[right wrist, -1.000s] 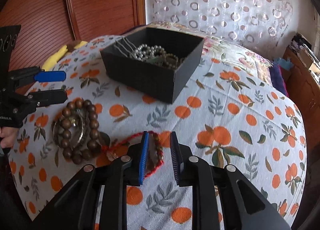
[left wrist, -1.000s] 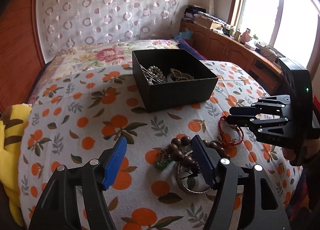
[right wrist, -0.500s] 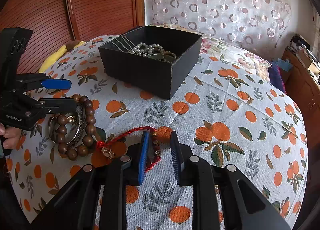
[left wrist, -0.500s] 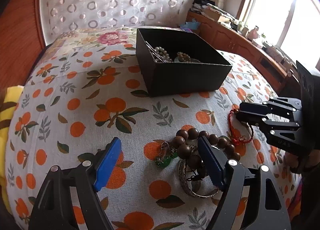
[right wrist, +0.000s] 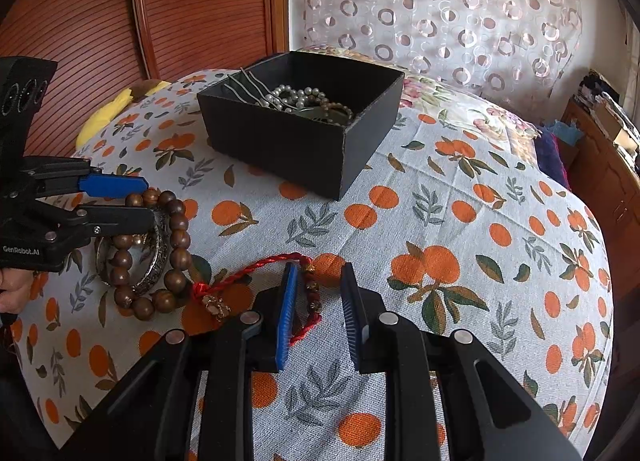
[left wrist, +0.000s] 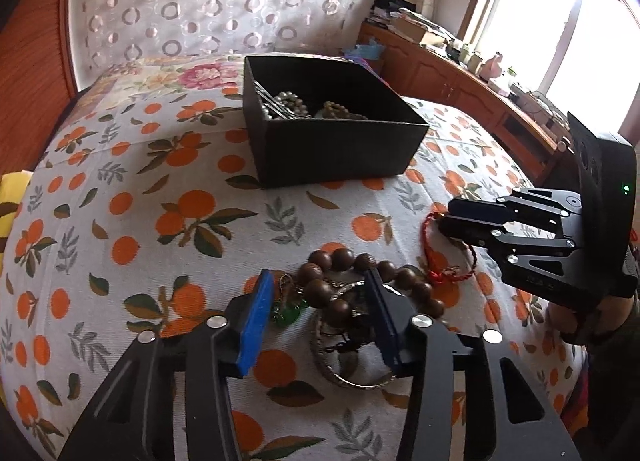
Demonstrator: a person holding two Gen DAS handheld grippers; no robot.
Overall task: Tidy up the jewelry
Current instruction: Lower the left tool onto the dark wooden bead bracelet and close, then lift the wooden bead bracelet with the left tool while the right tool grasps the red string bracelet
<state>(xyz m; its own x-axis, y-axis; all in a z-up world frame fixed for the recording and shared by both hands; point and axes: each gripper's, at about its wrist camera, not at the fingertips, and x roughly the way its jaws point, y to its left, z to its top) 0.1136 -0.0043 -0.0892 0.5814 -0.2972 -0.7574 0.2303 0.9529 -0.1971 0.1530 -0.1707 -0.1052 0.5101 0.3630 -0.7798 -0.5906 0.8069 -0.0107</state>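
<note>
A brown wooden bead bracelet (left wrist: 344, 259) (right wrist: 180, 259) lies on the orange-print bedspread, on top of a silver bangle (left wrist: 352, 379) (right wrist: 148, 277) and beside a green pendant (left wrist: 290, 315). My left gripper (left wrist: 318, 281) (right wrist: 148, 201) is low over them and its jaws are closing. The ring's left side and the pendant sit between the jaws, and a gap still shows at the left pad. My right gripper (right wrist: 319, 281) (left wrist: 444, 217) straddles a red cord bracelet (right wrist: 256, 267) (left wrist: 426, 225); its pads stand apart from the strand. An open black box (left wrist: 340, 157) (right wrist: 280, 149) farther back holds pearls and hairpins.
A yellow plush toy (right wrist: 108, 113) lies at the bed's left edge by the wooden headboard (right wrist: 80, 21). A low wooden cabinet (left wrist: 460, 85) with clutter runs under the window at the right. The bedspread drops away on all near sides.
My left gripper has edged forward over the bead bracelet and its jaws have narrowed around the beads. The right gripper has stayed over the red cord bracelet.
</note>
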